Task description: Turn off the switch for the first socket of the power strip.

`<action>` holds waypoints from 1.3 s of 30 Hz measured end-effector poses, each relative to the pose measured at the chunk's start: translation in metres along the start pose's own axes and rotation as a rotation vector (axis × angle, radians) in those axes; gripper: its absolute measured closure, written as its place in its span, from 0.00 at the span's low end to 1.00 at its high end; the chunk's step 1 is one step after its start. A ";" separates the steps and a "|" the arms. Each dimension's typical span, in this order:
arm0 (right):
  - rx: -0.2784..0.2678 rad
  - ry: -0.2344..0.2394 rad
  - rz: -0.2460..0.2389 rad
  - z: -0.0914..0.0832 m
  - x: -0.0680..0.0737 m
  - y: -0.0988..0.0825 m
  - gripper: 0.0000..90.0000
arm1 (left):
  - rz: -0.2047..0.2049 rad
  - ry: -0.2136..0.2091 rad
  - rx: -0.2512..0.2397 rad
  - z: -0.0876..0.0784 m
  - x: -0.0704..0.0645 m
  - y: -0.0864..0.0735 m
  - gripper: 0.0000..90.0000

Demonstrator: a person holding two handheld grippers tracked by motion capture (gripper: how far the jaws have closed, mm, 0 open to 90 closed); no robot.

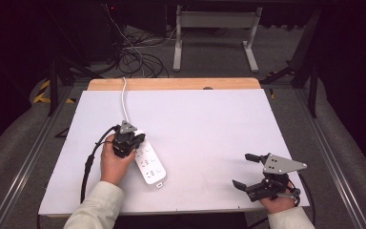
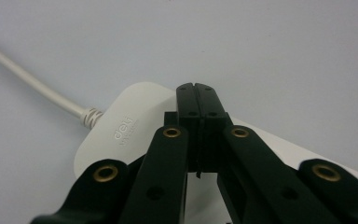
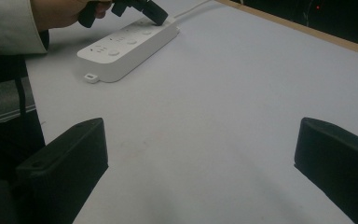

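A white power strip (image 1: 151, 165) lies left of centre on the white table top (image 1: 209, 129), its white cable (image 1: 124, 98) running to the far edge. My left gripper (image 1: 140, 139) is shut with nothing between its jaws. In the left gripper view its joined tips (image 2: 196, 89) sit over the cable end of the strip (image 2: 121, 133); touching or just above, I cannot tell. The right gripper view shows that gripper (image 3: 154, 15) at the strip's (image 3: 126, 46) far end. My right gripper (image 1: 242, 170) rests at the front right, open and holding nothing (image 3: 200, 130).
A bare wooden strip (image 1: 171, 84) runs along the table's far edge. Behind it stand a white desk frame (image 1: 214, 28) and tangled floor cables (image 1: 133, 52). The left gripper's black cable (image 1: 86, 167) trails toward the front left.
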State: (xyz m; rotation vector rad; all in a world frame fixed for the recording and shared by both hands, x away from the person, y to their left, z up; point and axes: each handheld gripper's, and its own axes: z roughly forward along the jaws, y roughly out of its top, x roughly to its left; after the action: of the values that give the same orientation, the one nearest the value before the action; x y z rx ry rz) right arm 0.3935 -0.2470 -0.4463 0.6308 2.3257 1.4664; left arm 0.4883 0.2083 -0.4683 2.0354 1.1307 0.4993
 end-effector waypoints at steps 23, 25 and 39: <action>0.007 0.002 -0.002 0.001 0.001 0.000 0.03 | -0.024 0.008 0.008 -0.003 0.001 -0.002 1.00; 0.003 0.000 -0.001 0.001 0.001 0.000 0.03 | -0.025 -0.004 -0.004 -0.009 -0.003 0.001 1.00; 0.006 -0.004 0.003 0.001 -0.001 -0.001 0.03 | 0.015 -0.038 -0.066 -0.036 -0.013 0.016 1.00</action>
State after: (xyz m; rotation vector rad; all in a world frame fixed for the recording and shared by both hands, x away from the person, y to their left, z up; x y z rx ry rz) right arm 0.3945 -0.2472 -0.4478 0.6390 2.3280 1.4584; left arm 0.4676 0.2073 -0.4332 1.9901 1.0636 0.4972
